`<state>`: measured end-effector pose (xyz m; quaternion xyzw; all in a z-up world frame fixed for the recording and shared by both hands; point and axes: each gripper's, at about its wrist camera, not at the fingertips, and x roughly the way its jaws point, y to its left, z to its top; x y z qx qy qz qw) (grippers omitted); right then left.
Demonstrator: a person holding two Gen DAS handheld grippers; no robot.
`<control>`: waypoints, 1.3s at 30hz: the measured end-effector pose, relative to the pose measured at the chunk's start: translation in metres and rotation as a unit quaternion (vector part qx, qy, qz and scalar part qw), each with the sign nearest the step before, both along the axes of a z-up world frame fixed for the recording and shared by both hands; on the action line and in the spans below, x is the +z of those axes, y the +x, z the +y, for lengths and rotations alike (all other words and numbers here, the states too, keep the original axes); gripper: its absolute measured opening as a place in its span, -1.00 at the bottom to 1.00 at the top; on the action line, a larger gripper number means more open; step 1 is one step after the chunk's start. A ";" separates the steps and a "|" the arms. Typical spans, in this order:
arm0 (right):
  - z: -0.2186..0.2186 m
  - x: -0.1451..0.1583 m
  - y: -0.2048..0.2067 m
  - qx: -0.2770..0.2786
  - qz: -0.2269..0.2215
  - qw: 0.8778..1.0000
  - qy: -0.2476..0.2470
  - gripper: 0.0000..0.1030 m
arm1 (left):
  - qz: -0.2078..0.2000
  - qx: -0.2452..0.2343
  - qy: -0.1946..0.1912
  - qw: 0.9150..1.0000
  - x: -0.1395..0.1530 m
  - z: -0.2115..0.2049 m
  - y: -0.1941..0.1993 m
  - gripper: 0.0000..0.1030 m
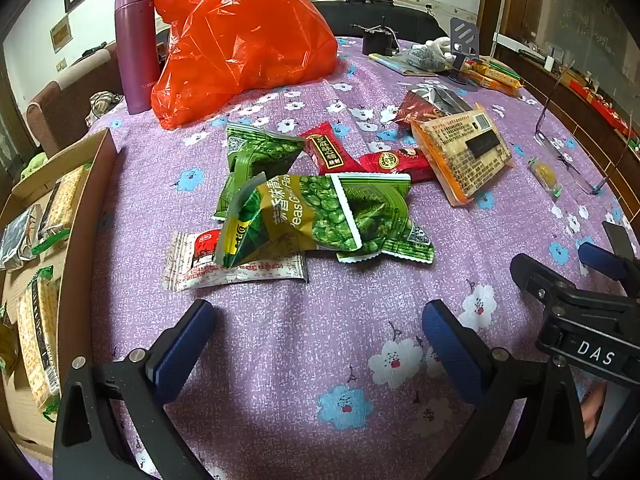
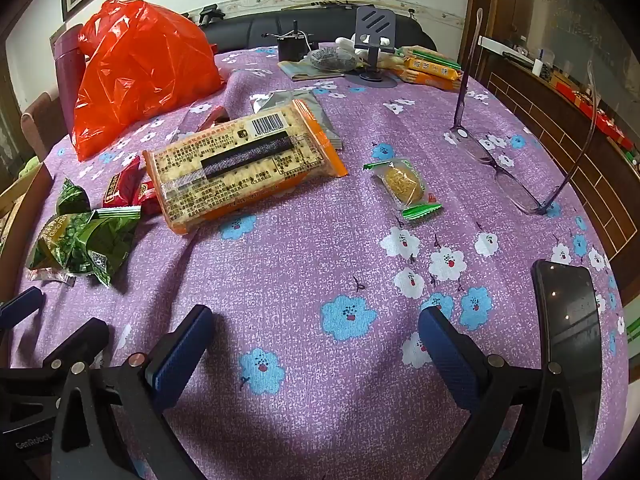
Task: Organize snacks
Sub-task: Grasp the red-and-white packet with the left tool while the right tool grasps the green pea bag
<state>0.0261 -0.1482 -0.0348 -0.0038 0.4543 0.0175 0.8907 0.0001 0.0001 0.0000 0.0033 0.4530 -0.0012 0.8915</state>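
Both claws hang low over the counter (image 1: 304, 360), the left claw (image 1: 318, 344) and the right claw (image 2: 316, 344) each spread wide with nothing between the blue pads, only flowered purple cloth beneath. By size, the orange plastic bag (image 1: 244, 40) comes first, slumped at the far left of the counter with a purple flask (image 1: 134, 44) just beside it. At the left edge sits an open cardboard box (image 1: 86, 216) already holding several wrapped snack packs. A dark phone (image 2: 568, 340) lies near the right claw at the counter's right edge, and clear-framed glasses (image 2: 508, 168) rest further back. The cracker pack (image 2: 240, 164), orange-edged and label-up, lies mid-counter, leaning on the red snack packets (image 1: 352, 156) next to it. Green pea packets (image 1: 316, 208) are heaped ahead of the left claw, partly covering a white and red sachet (image 1: 224, 264). Smallest, a single wrapped pastry (image 2: 402, 186) with green ends lies alone, right of the cracker pack.
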 end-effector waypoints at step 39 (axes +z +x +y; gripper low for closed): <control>-0.013 0.031 -0.025 0.136 -0.088 0.947 0.276 0.97 | 0.042 0.003 -0.061 0.997 0.023 0.082 0.036 -0.10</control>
